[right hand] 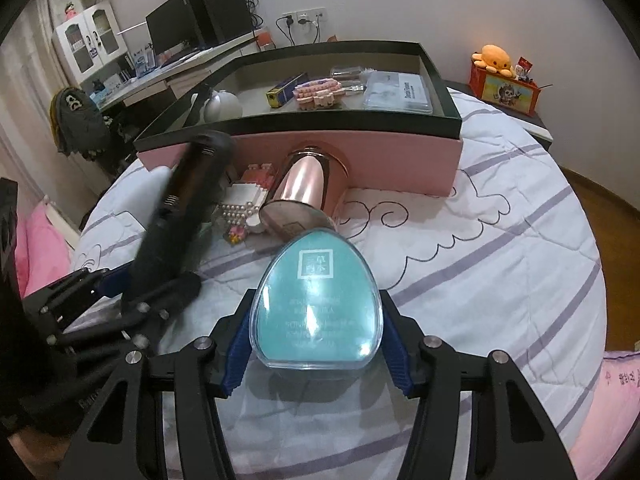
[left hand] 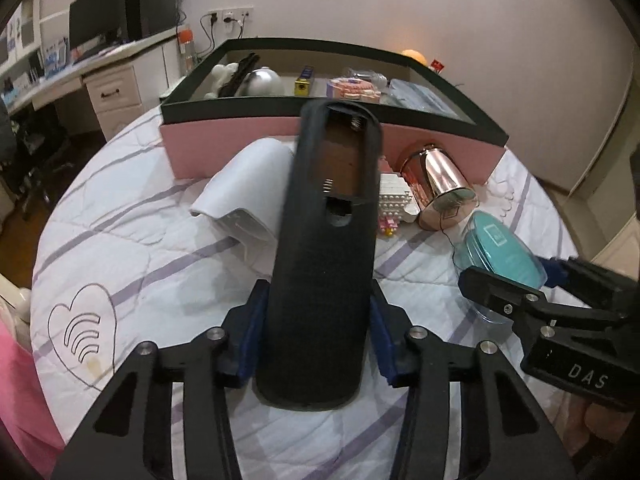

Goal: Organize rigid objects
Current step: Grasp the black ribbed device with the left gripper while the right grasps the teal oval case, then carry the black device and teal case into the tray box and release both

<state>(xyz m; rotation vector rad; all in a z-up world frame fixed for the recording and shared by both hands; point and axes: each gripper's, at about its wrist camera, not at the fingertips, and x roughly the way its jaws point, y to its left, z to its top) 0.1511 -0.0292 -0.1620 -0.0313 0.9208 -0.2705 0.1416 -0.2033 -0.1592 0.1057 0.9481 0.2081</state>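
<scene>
My left gripper (left hand: 316,320) is shut on a long black remote control (left hand: 320,248), back side up with its battery bay open, held above the bed; it also shows in the right wrist view (right hand: 180,208). My right gripper (right hand: 316,336) is shut on a teal egg-shaped case (right hand: 316,304) with a clear shell, also seen in the left wrist view (left hand: 500,248). A pink box with a black rim (right hand: 400,156) stands ahead on the bed and holds several items.
A rose-gold cup (right hand: 304,188) lies on its side before the box, beside a white pearl-studded block (right hand: 240,208). A white folded object (left hand: 248,184) lies left of the remote. The quilted striped bedspread (right hand: 500,260) spreads right. A desk with monitors stands at the far left.
</scene>
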